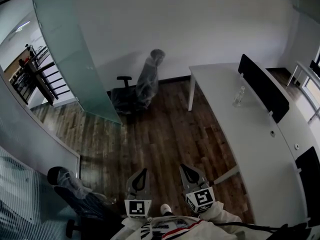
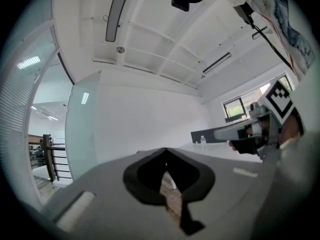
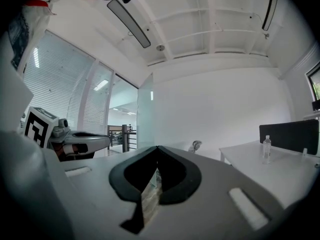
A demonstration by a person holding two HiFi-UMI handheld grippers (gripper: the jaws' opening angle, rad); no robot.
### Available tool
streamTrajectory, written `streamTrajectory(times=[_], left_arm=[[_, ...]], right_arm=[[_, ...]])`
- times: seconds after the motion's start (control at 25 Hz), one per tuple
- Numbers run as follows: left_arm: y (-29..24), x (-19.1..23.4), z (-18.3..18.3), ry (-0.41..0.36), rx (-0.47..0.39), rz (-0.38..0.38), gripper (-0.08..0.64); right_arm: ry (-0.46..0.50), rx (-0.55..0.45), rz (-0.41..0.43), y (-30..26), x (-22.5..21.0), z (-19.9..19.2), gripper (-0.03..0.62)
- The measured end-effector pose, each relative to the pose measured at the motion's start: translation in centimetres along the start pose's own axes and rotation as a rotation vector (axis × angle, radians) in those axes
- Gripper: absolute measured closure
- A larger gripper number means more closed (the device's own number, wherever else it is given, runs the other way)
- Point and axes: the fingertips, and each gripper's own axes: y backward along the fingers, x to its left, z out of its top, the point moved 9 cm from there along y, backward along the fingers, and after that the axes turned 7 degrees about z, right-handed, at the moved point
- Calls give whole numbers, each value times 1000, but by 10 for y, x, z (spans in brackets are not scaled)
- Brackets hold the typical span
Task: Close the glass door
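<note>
The frosted glass door [image 1: 75, 54] stands open at the upper left of the head view, swung into the room beside the doorway. It also shows in the left gripper view as a pale green glass door [image 2: 82, 129], and in the right gripper view as a distant glass door [image 3: 145, 119]. My left gripper [image 1: 140, 176] and right gripper [image 1: 189, 173] are held side by side low in the head view, well short of the door. Both point level across the wooden floor. The left gripper [image 2: 166, 151] has its jaw tips together with nothing between them. The right gripper [image 3: 157, 149] is shut and empty too.
A plastic-wrapped office chair [image 1: 145, 84] stands by the far wall just right of the door. A long white desk [image 1: 260, 134] with a water bottle [image 1: 239, 96] and black dividers [image 1: 262, 86] runs along the right. Another wrapped chair [image 1: 75, 194] is at my lower left. A dark railing [image 1: 35, 79] lies beyond the doorway.
</note>
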Motion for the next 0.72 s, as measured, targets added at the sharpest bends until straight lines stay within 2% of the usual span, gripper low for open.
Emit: streamTrajectory(times=[0.24,0.44,0.72], left_arm=[[-34,29,-5,10,-6,-53,561],[-59,39,-31,19,-17,-60,560],[-113,38,-51,20,41,-68,560]], right_arm=[[5,-4,-27,-43,-5,-3,588],[0,23,-42,-59,-16,-12,588],[-30,48,-50,-95,-65,-22,588]])
